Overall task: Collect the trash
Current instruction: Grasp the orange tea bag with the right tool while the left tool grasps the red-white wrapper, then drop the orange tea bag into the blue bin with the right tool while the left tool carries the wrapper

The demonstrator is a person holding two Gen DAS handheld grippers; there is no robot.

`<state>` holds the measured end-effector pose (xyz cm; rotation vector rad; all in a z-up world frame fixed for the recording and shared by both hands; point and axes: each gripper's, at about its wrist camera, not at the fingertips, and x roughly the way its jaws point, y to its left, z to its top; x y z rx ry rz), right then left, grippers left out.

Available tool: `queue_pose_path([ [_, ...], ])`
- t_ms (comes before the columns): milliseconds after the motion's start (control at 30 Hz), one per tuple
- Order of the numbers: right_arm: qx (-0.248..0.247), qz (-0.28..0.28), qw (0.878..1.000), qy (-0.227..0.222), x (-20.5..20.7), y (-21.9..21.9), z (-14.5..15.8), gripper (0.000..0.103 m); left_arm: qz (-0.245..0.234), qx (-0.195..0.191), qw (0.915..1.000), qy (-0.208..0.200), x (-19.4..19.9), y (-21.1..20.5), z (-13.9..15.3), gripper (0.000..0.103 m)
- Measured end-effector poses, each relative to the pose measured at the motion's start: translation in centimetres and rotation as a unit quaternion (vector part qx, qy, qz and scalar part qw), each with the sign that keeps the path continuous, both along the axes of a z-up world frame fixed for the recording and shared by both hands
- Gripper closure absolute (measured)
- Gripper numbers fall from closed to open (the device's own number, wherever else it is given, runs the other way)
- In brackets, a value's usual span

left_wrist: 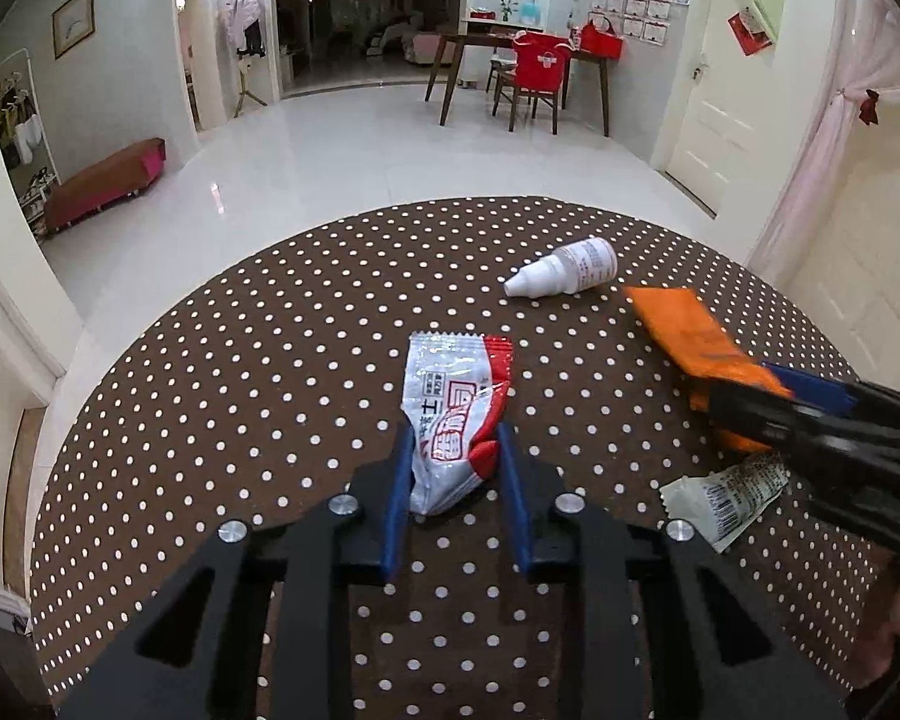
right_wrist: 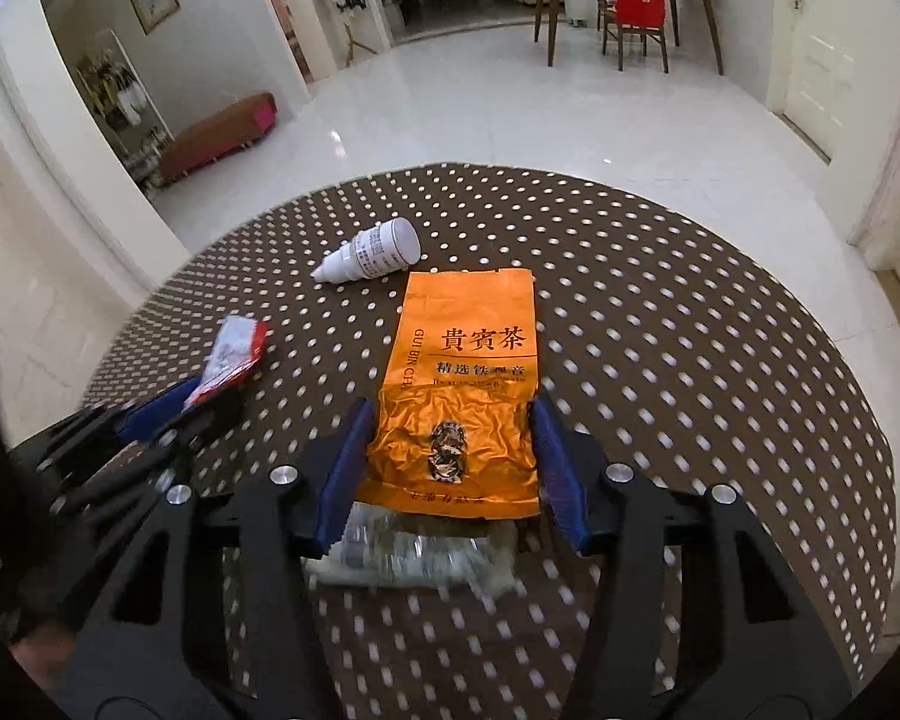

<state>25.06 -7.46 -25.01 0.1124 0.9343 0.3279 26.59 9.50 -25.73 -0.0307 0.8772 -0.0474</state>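
A white and red snack wrapper (left_wrist: 450, 396) lies on the brown polka-dot tablecloth (left_wrist: 258, 372), its near end crumpled between the blue pads of my left gripper (left_wrist: 455, 429), which is shut on it. To the right lies an orange tea packet (right_wrist: 462, 360). My right gripper (right_wrist: 450, 402) straddles its wrinkled near half, with both pads against its edges. The left wrist view shows the orange tea packet (left_wrist: 684, 330) under the right gripper's dark fingers. In the right wrist view the white and red snack wrapper (right_wrist: 234, 354) and the left gripper's blue pad (right_wrist: 156, 411) are at the left.
A small white dropper bottle (left_wrist: 570, 270) lies on its side beyond both wrappers. A crumpled white wrapper with a barcode (left_wrist: 726, 495) sits near the right gripper, blurred under the right gripper's fingers (right_wrist: 414, 558). The round table's far edge drops to a white tiled floor.
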Motion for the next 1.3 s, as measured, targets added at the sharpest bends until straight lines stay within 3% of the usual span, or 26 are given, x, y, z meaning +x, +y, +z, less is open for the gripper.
queue_pose_path([
  [300,0.033,-0.020,0.998,-0.046,-5.5,-6.0,3.7,0.050,-0.011,-0.030,0.9994,-0.016,-2.8,0.4,0.5,0.077],
  [567,0.051,-0.051,0.995,-0.074,-8.6,-11.2,6.4,0.050,-0.039,-0.051,0.9978,-0.015,-7.3,-3.2,2.4,0.077],
  [933,0.092,-0.138,0.982,-0.095,-12.8,-20.8,7.0,0.050,-0.115,-0.044,0.9912,-0.048,-9.6,-12.4,7.5,0.077],
  [1300,0.092,-0.252,0.959,-0.088,-17.7,-32.4,5.0,0.050,-0.208,-0.048,0.9756,-0.051,-9.5,-23.7,9.2,0.077],
])
